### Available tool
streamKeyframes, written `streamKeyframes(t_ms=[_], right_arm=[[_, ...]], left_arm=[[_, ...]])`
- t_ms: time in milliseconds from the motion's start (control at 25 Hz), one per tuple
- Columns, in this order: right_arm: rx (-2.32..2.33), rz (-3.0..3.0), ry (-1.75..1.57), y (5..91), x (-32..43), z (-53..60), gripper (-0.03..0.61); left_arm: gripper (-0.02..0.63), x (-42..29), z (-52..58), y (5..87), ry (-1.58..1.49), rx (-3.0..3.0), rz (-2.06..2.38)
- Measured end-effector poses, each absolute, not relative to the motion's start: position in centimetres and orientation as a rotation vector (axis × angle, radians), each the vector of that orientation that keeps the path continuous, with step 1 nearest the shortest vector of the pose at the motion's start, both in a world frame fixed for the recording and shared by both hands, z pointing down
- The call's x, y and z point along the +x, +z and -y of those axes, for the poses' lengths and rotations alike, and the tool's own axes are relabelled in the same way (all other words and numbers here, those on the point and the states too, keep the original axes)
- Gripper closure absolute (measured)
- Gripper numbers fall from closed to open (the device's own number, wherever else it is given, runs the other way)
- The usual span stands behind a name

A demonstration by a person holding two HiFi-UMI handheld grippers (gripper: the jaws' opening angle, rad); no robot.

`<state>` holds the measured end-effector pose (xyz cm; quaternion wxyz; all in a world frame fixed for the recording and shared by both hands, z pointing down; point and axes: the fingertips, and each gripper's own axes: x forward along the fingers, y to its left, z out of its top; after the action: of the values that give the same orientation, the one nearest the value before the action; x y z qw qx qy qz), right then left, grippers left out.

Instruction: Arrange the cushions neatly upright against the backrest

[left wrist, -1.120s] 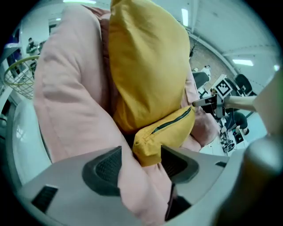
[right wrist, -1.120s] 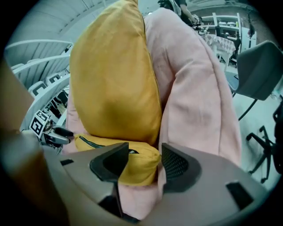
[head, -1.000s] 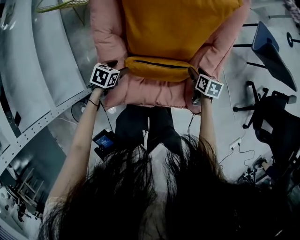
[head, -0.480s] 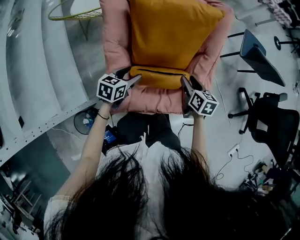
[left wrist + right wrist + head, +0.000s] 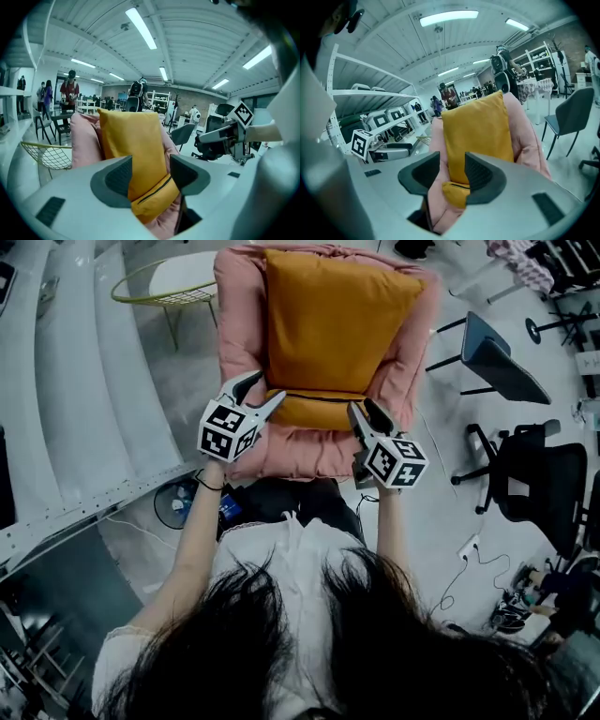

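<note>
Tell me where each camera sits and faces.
Head view: on the head, steeply down onto mustard-yellow fabric cushion in pink padded chair; hair, forearms, left gripper, right gripper.
Left gripper view: on that gripper, facing the cushion; open jaws.
Right gripper view: likewise; jaws just closing, gripping nothing.
Both gripper views share cushion, chair, and each other's gripper.

Open-plan lab — strip lights (image 5: 141, 29), shelves (image 5: 370, 93), office chairs (image 5: 542, 480).

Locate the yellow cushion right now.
In the head view the yellow cushion stands top centre, upright against the back of the pink padded chair, its zipped lower edge on the seat.
</note>
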<state>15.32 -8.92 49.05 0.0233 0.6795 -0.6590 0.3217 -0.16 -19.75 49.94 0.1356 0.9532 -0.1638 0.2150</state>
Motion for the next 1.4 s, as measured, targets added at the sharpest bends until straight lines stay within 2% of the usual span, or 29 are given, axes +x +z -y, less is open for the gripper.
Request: streamKeyframes(t_ms=[520,720,1080,1400], right_arm=[[2.053,2.074,0.955,45.5,8.0,7.1,0.45],[1.999,2.093,0.952,45.5,7.6,6.1,0.471],[1.941,2.182,0.882,43.6,7.2,3.4,0.482],[1.894,2.273,0.873,42.6,7.5,-4.3,0.485]], left_arm=[[0.446,-2.7,14.5,47.4,0.56,2.767,0.354],[0.485,-2.4,12.6,47.8,0.563,2.739,0.353],[0.492,-2.3,9.9,45.8,0.543,2.754,0.437],[0.492,-1.7,2.9,43.7,0.502,2.752,0.532]])
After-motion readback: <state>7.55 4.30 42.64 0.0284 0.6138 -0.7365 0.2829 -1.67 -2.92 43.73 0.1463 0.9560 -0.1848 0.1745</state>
